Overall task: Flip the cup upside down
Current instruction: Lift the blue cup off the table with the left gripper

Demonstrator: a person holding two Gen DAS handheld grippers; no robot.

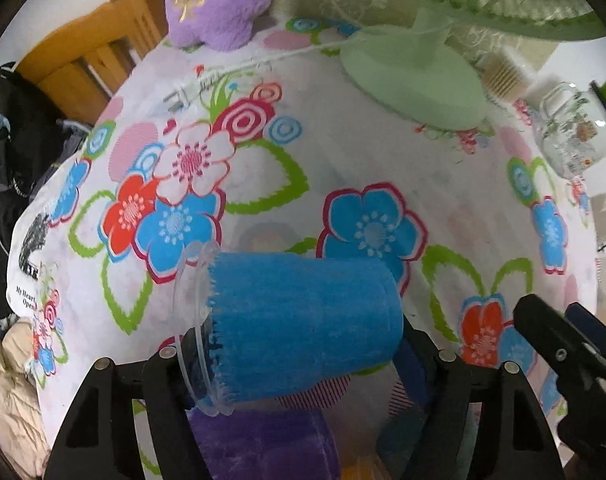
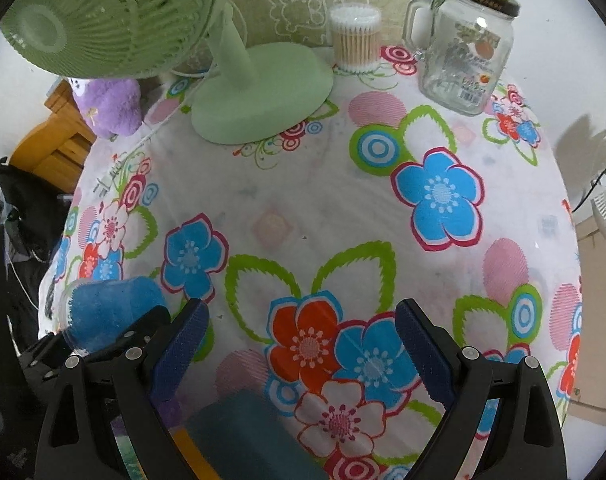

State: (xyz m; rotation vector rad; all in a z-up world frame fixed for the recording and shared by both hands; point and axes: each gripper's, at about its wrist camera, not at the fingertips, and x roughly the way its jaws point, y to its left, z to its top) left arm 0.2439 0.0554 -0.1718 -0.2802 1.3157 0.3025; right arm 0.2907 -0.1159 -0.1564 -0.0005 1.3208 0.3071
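The cup [image 1: 303, 324] is clear plastic with a blue fuzzy sleeve. It lies on its side between my left gripper's [image 1: 299, 356] fingers, rim to the left, base to the right, held above the flowered tablecloth [image 1: 343, 168]. The left gripper is shut on it. The cup also shows in the right wrist view [image 2: 111, 316] at the far left, in the left gripper. My right gripper [image 2: 303, 344] is open and empty, over the cloth near the table's front; it also shows in the left wrist view [image 1: 567, 352] at the right.
A green desk fan [image 2: 259, 96] stands at the back, with a cotton-swab tub [image 2: 355, 36] and a glass handled jar [image 2: 463, 48] to its right. A purple plush toy [image 2: 111, 108] sits at the back left. A white plug and cord [image 1: 191, 92] lie on the cloth.
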